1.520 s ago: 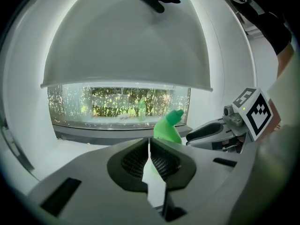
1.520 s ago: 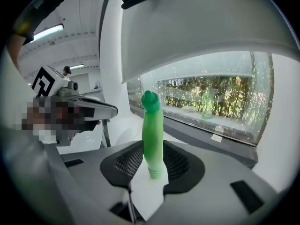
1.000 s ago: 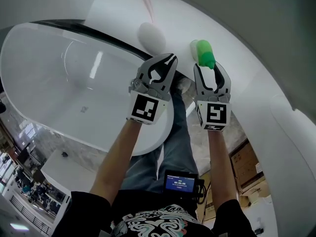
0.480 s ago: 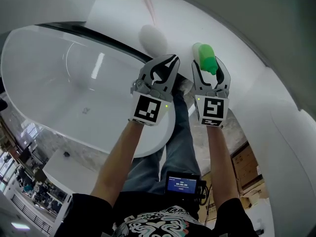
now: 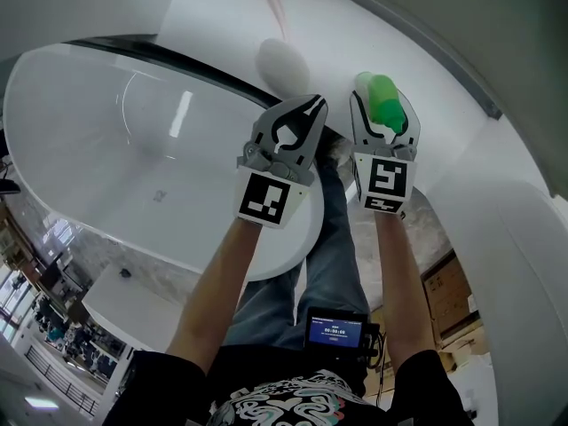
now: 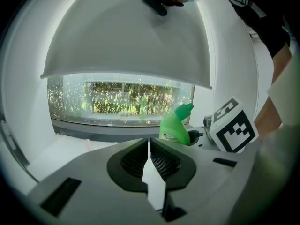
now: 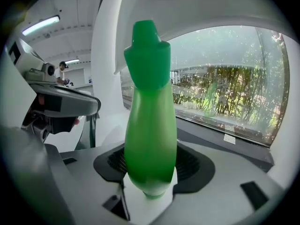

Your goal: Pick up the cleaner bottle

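From the head view, both arms reach out over the rim of a white bathtub point(image 5: 133, 149). The left tool point(image 5: 302, 114) is held above that rim with its jaws pressed together. The right tool point(image 5: 382, 114) sits just beside it, at the green cleaner bottle point(image 5: 383, 103), which stands on the white ledge point(image 5: 444, 78) behind the tub, near a white rounded thing point(image 5: 282, 60). In the left gripper view, the ribbed pads point(image 6: 161, 161) meet at the tip with nothing between them. The bottle point(image 6: 174, 125) shows beyond them to the right, below a window point(image 6: 122, 97), next to the right tool's marker cube point(image 6: 233, 131). In the right gripper view, the jaws have just been opening and stand spread. The bottle point(image 7: 150, 125) rises upright between the two pads, its bent neck on top, and no pad is seen squeezing it. The left tool point(image 7: 61, 104) shows at the left.
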A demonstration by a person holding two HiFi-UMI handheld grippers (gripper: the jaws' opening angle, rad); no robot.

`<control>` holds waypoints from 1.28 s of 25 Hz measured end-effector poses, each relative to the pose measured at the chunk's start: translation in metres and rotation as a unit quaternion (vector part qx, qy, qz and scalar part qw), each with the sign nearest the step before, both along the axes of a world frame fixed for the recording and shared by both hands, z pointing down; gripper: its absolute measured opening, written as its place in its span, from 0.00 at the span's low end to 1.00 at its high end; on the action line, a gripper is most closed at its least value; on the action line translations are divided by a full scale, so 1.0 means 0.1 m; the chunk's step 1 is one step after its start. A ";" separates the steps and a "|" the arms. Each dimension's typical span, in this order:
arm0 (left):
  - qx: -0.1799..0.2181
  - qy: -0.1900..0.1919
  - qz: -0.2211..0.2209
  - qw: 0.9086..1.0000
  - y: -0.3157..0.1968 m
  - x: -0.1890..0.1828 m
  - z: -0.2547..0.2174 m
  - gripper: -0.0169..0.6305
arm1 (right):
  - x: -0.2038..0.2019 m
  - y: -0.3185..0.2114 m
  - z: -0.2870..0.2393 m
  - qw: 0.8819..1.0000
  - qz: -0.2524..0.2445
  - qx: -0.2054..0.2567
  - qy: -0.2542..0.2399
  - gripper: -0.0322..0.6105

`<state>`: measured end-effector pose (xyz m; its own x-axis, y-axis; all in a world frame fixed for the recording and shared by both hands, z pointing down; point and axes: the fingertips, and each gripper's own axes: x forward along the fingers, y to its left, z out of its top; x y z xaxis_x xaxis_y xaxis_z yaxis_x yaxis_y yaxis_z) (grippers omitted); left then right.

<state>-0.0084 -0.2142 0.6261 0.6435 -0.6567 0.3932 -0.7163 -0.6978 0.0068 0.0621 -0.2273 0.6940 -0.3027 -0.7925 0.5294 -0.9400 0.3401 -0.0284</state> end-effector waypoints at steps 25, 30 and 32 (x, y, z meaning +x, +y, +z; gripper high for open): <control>-0.010 0.040 -0.033 0.999 -0.11 0.05 -0.06 0.05 | 0.05 -0.09 -0.07 1.000 0.010 0.022 0.006 0.39; -0.001 0.022 -0.017 1.000 -0.09 0.07 -0.05 0.05 | 0.06 -0.09 -0.05 1.000 0.011 0.022 0.004 0.39; 0.000 0.010 -0.009 1.000 -0.08 0.07 -0.05 0.05 | 0.06 -0.09 -0.05 1.000 0.008 0.019 0.004 0.39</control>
<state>-0.0013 -0.2224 0.6214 0.6396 -0.6678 0.3808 -0.7281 -0.6852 0.0215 0.0685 -0.2359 0.6891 -0.2855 -0.8168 0.5013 -0.9457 0.3249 -0.0092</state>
